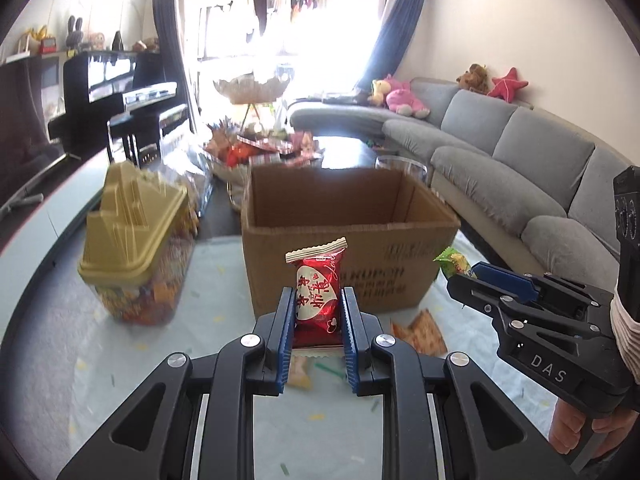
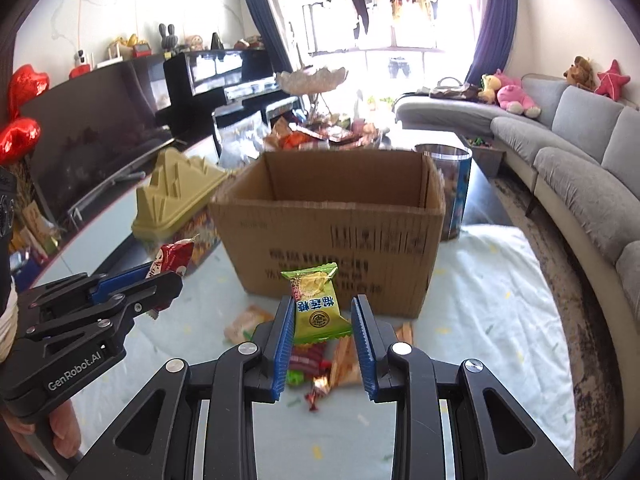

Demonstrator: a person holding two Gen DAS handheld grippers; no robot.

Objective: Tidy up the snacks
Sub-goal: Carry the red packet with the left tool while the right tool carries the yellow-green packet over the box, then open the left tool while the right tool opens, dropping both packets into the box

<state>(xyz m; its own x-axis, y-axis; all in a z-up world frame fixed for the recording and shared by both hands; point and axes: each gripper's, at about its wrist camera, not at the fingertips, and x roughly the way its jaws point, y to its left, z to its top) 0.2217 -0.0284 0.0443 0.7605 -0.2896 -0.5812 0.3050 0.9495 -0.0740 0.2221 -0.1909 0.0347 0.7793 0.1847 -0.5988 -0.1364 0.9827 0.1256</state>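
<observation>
Your left gripper [image 1: 319,307] is pinching a red snack packet [image 1: 318,298] between its blue fingers [image 1: 286,334]; the packet stands upright, its crimped cream top edge above the fingertips and a white heart with red characters facing the camera. Your right gripper [image 2: 323,322] likewise clamps a green snack packet [image 2: 318,308], upright, with a yellow panel and blue characters on its front. Each tool shows in the other's view: the right gripper [image 1: 474,276] enters from the right edge with the green packet's tip protruding, and the left gripper [image 2: 160,280] enters from the left edge with the red packet's end protruding.

Both packets are held above the table, just in front of the near wall of an open cardboard box [image 2: 332,240] — flaps up, printed text on its front. The box interior visible from these angles shows only bare cardboard.

Below the grippers, loose snacks [image 2: 316,364] lie scattered on the pale tablecloth [image 2: 480,320]; several are blurred, so individual types cannot be confirmed. An orange packet [image 1: 426,330] lies by the box's near right corner.

Left of the box stands a clear snack jar with a gold castle-shaped lid [image 1: 132,220]. Behind the box sits a tiered dish of sweets [image 1: 256,120] — beyond it, a grey sofa [image 1: 520,152] and a black piano [image 1: 116,80].
</observation>
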